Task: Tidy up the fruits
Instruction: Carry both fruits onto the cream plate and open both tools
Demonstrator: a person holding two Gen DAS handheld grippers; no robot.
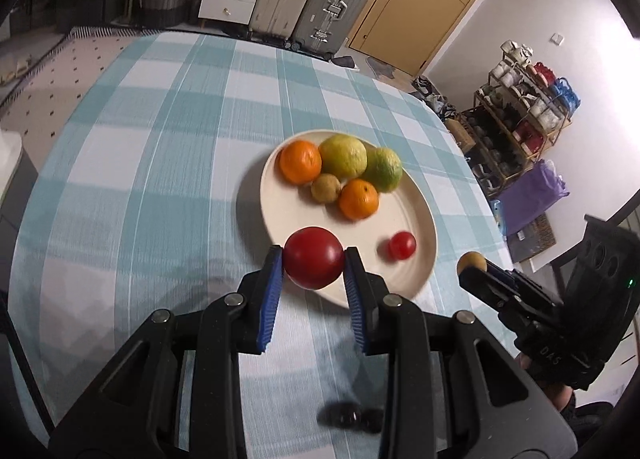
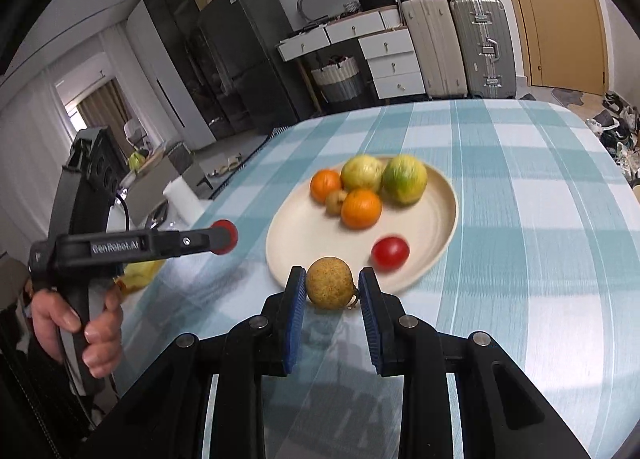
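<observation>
A cream plate [image 1: 416,219] [image 2: 436,227] sits on the checked tablecloth and holds two oranges [image 1: 300,161] [image 2: 361,208], two yellow-green citrus fruits [image 1: 344,155] [image 2: 404,179], a small brown fruit [image 1: 326,188] and a small red tomato [image 1: 402,245] [image 2: 390,253]. My left gripper [image 1: 314,259] is shut on a large red tomato [image 1: 314,257] above the plate's near rim; it also shows in the right wrist view [image 2: 224,237]. My right gripper [image 2: 331,287] is shut on a brown speckled fruit [image 2: 330,288] above the plate's near edge; it also shows in the left wrist view [image 1: 472,263].
A dark small object [image 1: 350,415] lies on the cloth near me. Suitcases [image 2: 460,43], white drawers [image 2: 392,59] and a door [image 2: 556,15] stand beyond the table's far edge. A shoe rack [image 1: 520,115] stands at the right.
</observation>
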